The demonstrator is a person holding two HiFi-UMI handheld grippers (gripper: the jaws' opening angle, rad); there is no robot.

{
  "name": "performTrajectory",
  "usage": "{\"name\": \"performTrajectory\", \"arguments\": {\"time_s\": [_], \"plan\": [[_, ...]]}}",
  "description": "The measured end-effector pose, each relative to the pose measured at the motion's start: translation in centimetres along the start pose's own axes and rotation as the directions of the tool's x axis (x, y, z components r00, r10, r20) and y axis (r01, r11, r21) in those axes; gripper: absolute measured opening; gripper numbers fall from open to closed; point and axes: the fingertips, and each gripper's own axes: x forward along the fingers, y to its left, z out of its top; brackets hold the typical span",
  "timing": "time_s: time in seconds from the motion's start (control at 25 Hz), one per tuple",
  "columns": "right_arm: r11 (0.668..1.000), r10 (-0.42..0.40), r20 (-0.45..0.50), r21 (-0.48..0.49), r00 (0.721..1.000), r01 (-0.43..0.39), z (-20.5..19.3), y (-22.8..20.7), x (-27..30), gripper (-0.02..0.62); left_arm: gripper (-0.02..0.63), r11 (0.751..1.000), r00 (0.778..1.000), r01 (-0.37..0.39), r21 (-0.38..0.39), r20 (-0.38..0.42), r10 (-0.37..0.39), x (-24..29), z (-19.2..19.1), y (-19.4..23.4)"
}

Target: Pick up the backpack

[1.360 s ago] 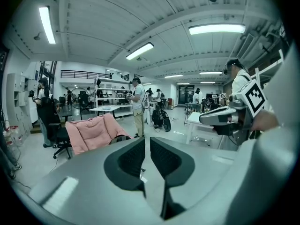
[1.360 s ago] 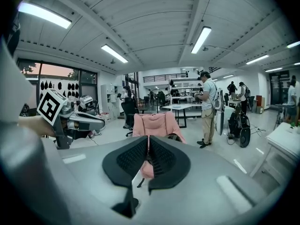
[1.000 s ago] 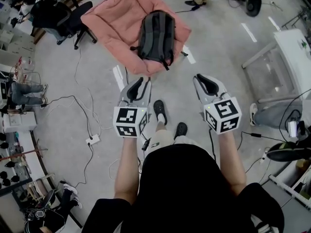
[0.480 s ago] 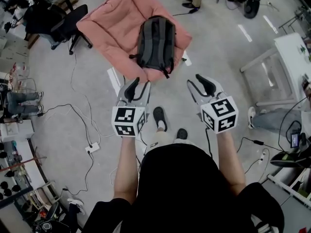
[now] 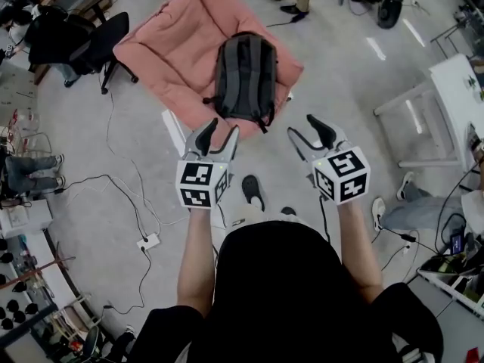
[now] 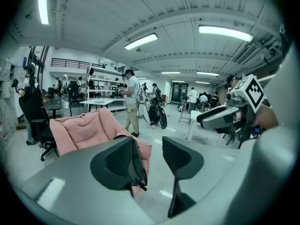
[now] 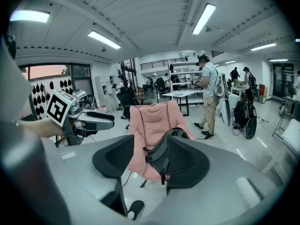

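The grey-and-black backpack (image 5: pixel 243 78) lies on the seat of a pink padded chair (image 5: pixel 170 48), its long side running from twelve to six o'clock in the head view, with thin straps trailing off its lower end over the chair's front edge. Both tongs are held out toward it from the six o'clock side and neither touches it. The left gripper (image 5: pixel 221 131) sits at about seven o'clock of the backpack, and its jaws have just been opening; they stand released with a clear gap, and nothing is between the pads (in its own view only the floor and the edge of the chair show through the gap). The right gripper (image 5: pixel 305 129) sits at about five o'clock of the backpack, its jaws likewise just opened and parted. In the right gripper view the backpack and chair appear through the gap, but they are farther off, and the pads press on nothing. The person's dark shoe (image 5: pixel 253 190) is on the floor between the two grippers, toward six o'clock. A black office chair (image 5: pixel 98 40) stands at nine o'clock of the pink chair, and a white table (image 5: pixel 454 82) is at three o'clock, well apart. Cables (image 5: pixel 125 191) trail across the floor at eight o'clock, leading to a white power strip (image 5: pixel 149 241).
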Motion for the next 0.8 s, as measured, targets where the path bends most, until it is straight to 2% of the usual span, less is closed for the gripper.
{"name": "performTrajectory", "arguments": {"time_s": [0.48,0.8], "plan": [[0.998,-0.038,-0.042,0.051,0.998,0.04,2.0,0.3,7.7,0.253,0.245,0.999,0.998,0.047,0.01,-0.037,-0.047,3.4,0.2,7.8],[0.993,-0.05,-0.096,0.099,0.994,0.059,0.8,-0.1,10.4,0.265,0.264,0.998,0.994,0.068,-0.014,-0.082,-0.069,5.5,-1.1,9.8]]}}
